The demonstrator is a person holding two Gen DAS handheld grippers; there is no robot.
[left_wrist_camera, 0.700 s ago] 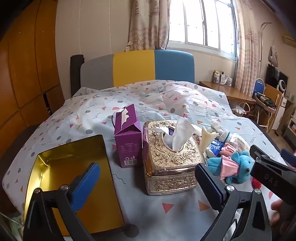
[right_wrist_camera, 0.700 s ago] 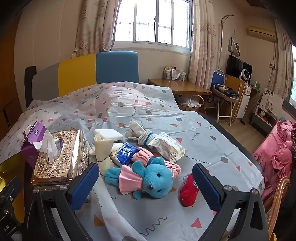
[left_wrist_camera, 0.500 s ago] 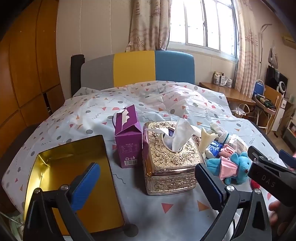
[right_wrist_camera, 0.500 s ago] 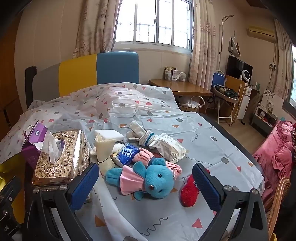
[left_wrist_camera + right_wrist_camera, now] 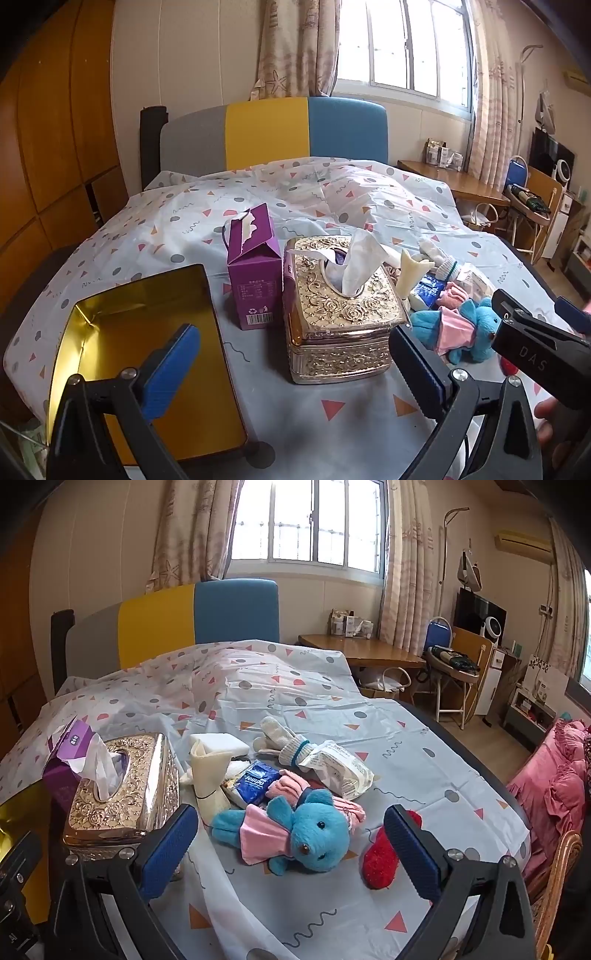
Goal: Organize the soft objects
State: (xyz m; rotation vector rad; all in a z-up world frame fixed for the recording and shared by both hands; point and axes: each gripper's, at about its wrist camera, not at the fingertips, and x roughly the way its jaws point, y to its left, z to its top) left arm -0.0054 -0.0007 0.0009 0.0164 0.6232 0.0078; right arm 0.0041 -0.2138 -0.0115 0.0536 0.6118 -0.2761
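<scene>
Blue plush bear (image 5: 317, 834) lies fuzzy beside the embossed gold tissue box (image 5: 340, 310); both grippers' jaws gape wide, empty.

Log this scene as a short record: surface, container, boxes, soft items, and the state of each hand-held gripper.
surface: patterned sheet
container: gold tin, open, nothing visible inside
boxes: ornate gold tissue box, purple carton beside it
soft items: blue teddy bear in pink dress, red fuzzy item, pink cloth, white sock
left hand-held gripper: open, holding nothing
right hand-held gripper: open, holding nothing
</scene>
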